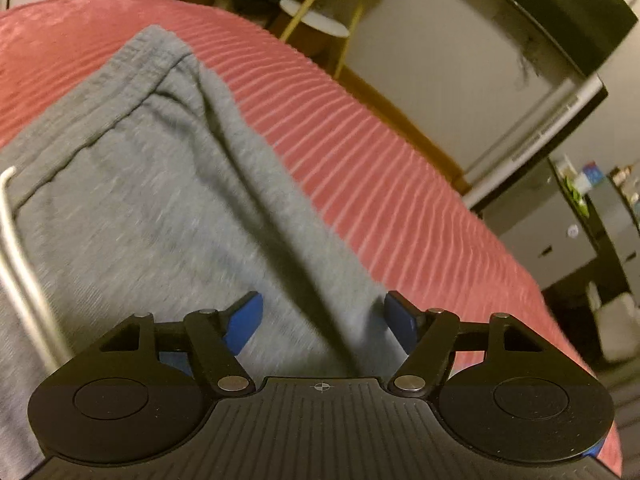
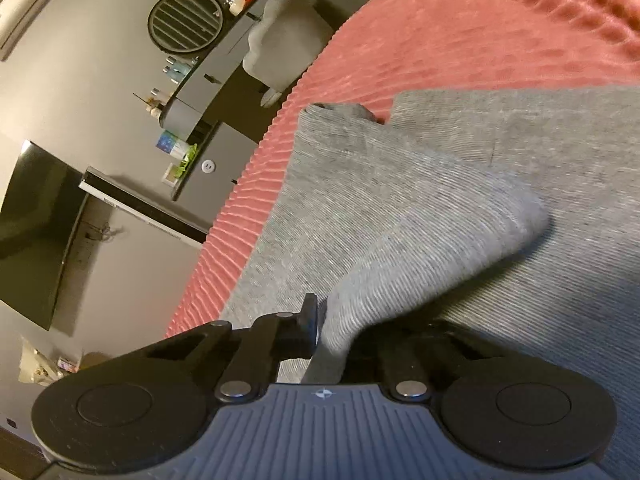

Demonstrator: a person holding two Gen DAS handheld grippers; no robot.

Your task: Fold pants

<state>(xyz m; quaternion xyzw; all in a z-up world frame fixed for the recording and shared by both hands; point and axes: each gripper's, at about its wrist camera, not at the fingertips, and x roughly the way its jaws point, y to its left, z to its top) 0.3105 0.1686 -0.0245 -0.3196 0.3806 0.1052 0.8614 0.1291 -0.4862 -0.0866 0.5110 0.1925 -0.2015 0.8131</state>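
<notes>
Grey sweatpants (image 1: pixel 152 200) lie on a red ribbed bedspread (image 1: pixel 360 152). In the left wrist view the waistband is at the upper left and a white drawstring (image 1: pixel 12 232) runs down the left edge. My left gripper (image 1: pixel 323 320) is open just above the fabric, over a long crease, holding nothing. In the right wrist view my right gripper (image 2: pixel 324 328) is shut on a lifted fold of the pants (image 2: pixel 400 232); its right finger is hidden under the cloth. The pant leg end (image 2: pixel 336 116) lies near the bed edge.
The bedspread (image 2: pixel 440 40) ends at the bed edge on the left of the right wrist view. Beyond it stand a grey cabinet (image 2: pixel 208 92), a television (image 2: pixel 36 224) and a white chair (image 2: pixel 280 40). A small round table (image 1: pixel 316 20) stands beyond the bed in the left wrist view.
</notes>
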